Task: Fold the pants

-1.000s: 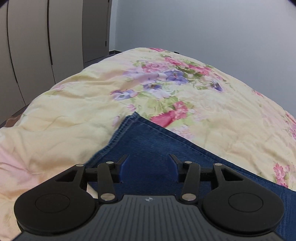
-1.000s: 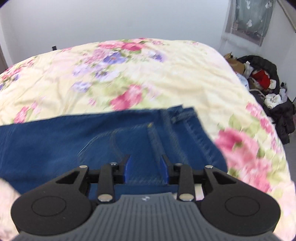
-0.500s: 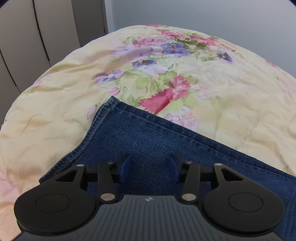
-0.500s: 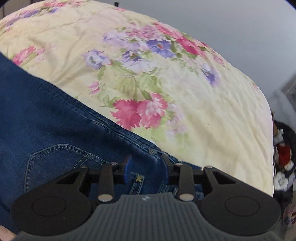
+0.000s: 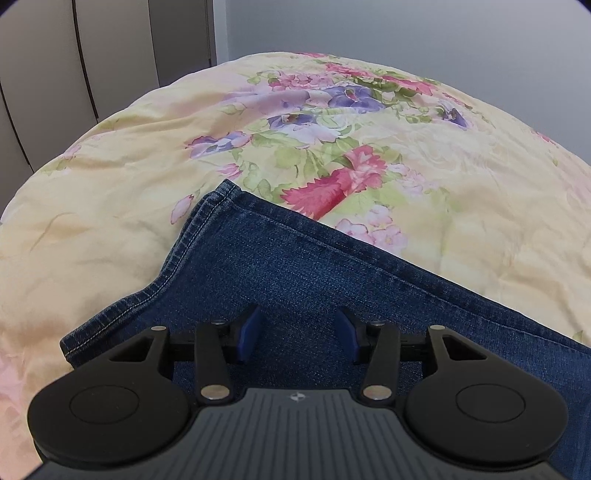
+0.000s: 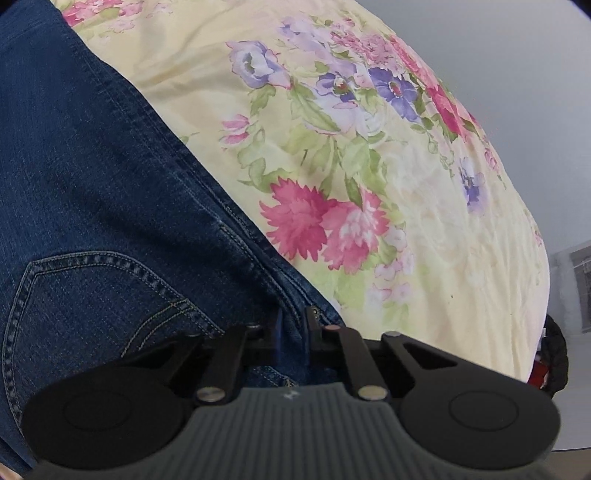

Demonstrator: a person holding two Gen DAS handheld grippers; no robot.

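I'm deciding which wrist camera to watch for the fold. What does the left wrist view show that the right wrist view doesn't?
Left wrist only: the jeans' leg hem, wardrobe doors, and the left gripper open above the denim.

Right wrist only: the back pocket, a dark pile beside the bed, and the right gripper shut on the jeans' edge.

Both: blue jeans on the floral bedspread and a pale wall.

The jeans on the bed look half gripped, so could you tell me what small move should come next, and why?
Probably close the left tongs on the leg-hem end. The right tongs are shut on the jeans by the waist edge, while the left ones hang open over the denim lying flat on the floral bedspread. Both ends need holding before a fold.
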